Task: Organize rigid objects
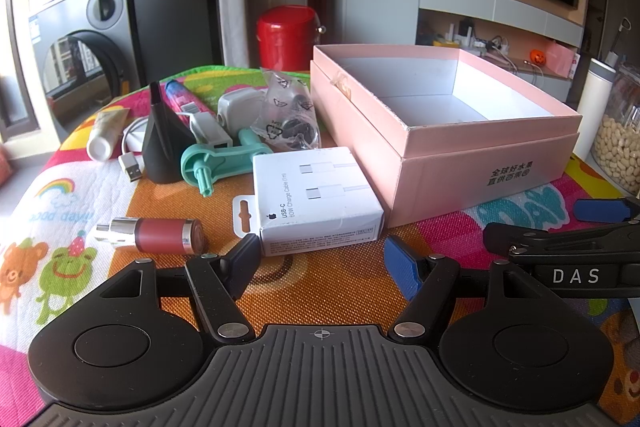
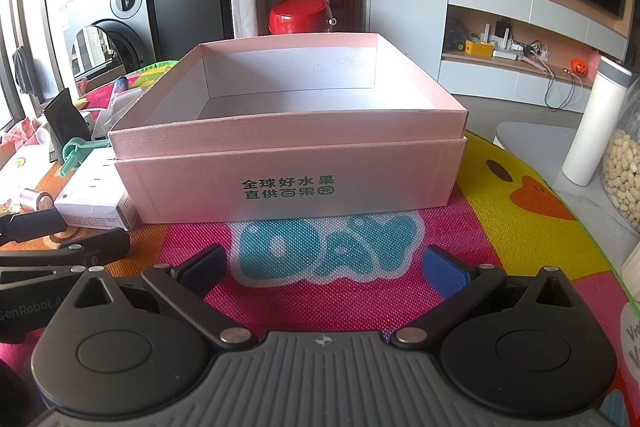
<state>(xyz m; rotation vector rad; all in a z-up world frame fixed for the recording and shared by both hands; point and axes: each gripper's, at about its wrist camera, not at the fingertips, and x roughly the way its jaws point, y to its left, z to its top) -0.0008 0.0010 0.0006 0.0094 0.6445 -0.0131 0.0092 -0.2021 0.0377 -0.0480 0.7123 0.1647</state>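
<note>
Pink cardboard forms the box (image 2: 288,183), which sits open on the colourful mat (image 2: 520,227) covering the bench, nested in its own lid, with nothing seen inside. The right tool (image 2: 324,267) hangs just in front of the box, its fingers spread wide and holding nothing. The left tool (image 1: 320,259) is also spread and bare, low over the mat near a white cable carton (image 1: 316,199) that touches the box's left corner. Left of the carton lie a red-and-silver cylinder (image 1: 160,231), a teal plastic piece (image 1: 216,159), a black cone (image 1: 164,143), a clear bag (image 1: 288,115), a white charger (image 1: 236,107) and a cream tube (image 1: 106,131). A jar of nuts (image 2: 624,175) and a white bottle (image 2: 596,123) stand right of the box.
</note>
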